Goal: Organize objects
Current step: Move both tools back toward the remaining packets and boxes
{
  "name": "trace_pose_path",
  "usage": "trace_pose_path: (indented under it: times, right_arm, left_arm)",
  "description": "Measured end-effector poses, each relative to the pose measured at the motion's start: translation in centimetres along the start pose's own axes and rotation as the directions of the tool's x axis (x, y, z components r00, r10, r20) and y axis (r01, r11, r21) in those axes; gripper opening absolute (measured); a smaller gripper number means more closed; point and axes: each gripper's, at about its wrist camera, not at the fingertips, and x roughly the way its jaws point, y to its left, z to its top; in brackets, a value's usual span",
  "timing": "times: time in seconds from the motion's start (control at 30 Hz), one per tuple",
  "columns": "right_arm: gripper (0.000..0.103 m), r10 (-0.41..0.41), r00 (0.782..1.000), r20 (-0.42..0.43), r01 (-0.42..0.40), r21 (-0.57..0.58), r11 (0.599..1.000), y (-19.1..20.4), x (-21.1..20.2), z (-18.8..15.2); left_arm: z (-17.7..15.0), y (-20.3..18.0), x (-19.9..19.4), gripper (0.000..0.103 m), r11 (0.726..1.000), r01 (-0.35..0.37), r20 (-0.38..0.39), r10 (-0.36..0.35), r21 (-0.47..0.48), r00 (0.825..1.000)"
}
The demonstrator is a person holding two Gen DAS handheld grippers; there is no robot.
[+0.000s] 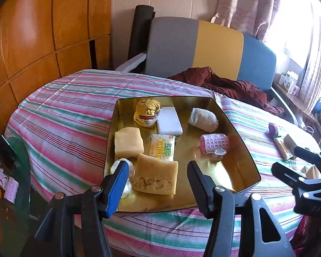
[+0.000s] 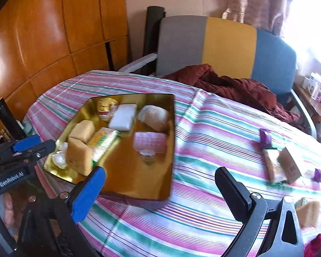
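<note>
A gold metal tray (image 1: 239,167) sits on the striped tablecloth and holds sponges (image 1: 155,176), a white block (image 1: 169,123), a yellow packet (image 1: 162,147), a pink hair roller (image 1: 213,142), a rolled sock (image 1: 203,118) and a yellow plush (image 1: 146,112). My left gripper (image 1: 157,172) is open and empty, over the tray's near edge. My right gripper (image 2: 160,181) is open and empty, just right of the tray (image 2: 134,184). On the cloth to the right lie a small cardboard box (image 2: 290,163), a gold wrapped stick (image 2: 271,165), purple pieces (image 2: 265,138) and a sponge piece (image 2: 308,214).
A maroon garment (image 1: 229,85) lies at the table's far side against a grey, yellow and blue chair (image 1: 214,47). Wooden panelling (image 1: 42,32) is on the left. A shelf with small boxes (image 1: 290,82) stands at the right by the curtain.
</note>
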Motion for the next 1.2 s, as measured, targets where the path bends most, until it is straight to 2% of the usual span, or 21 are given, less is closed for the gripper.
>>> trace_pose_path:
  times: [0.2,0.3,0.47,0.63,0.8,0.9,0.97,1.03,1.1,1.2]
  right_arm:
    - [0.103,-0.080,0.997,-0.020,0.081,0.067,0.994,-4.5,-0.9,-1.5]
    - [0.103,-0.130,0.990,-0.045,0.135,0.118,0.984,-7.4,-1.2,-2.5]
    - [0.103,-0.212,0.974,-0.077,0.224,0.220,0.949,-13.2,-2.3,-3.9]
    - [0.103,-0.272,0.960,-0.071,0.277,0.401,0.873,-20.9,-4.8,-4.4]
    - [0.103,-0.399,0.914,-0.072,0.375,0.521,0.767,-28.6,-6.1,-4.4]
    - [0.103,-0.439,0.896,-0.062,0.386,0.597,0.703,-32.7,-5.5,-5.8]
    - [0.103,-0.411,0.905,-0.108,0.370,0.676,0.637,-34.9,-4.6,-7.5]
    - [0.103,-0.366,0.923,-0.123,0.333,0.731,0.596,-36.1,-4.5,-8.3]
    - [0.103,-0.352,0.930,-0.107,0.308,0.749,0.587,-36.6,-4.9,-8.5]
    - [0.103,-0.320,0.944,-0.079,0.261,0.771,0.581,-36.9,-5.3,-8.7]
  left_arm:
    - [0.0,-0.6,0.4,0.057,0.999,0.043,-0.032,-0.043,0.004,0.999]
    - [-0.1,-1.0,0.4,0.057,0.995,0.098,-0.045,-0.098,-0.007,0.994]
    - [0.0,-3.3,0.0,0.057,0.982,0.180,-0.038,-0.177,0.064,0.983]
    - [0.6,-7.0,0.2,0.057,0.960,0.235,-0.060,-0.228,0.152,0.972]
    - [1.2,-11.4,0.9,0.057,0.930,0.282,-0.102,-0.264,0.235,0.959]
    - [1.7,-14.7,1.4,0.057,0.904,0.329,-0.130,-0.304,0.273,0.944]
    - [1.9,-17.0,2.4,0.057,0.894,0.343,-0.170,-0.304,0.289,0.937]
    - [1.9,-19.3,3.6,0.057,0.876,0.384,-0.213,-0.332,0.292,0.919]
    - [1.8,-21.6,5.0,0.057,0.870,0.393,-0.253,-0.324,0.300,0.912]
    - [1.8,-25.3,7.3,0.057,0.848,0.433,-0.314,-0.340,0.306,0.887]
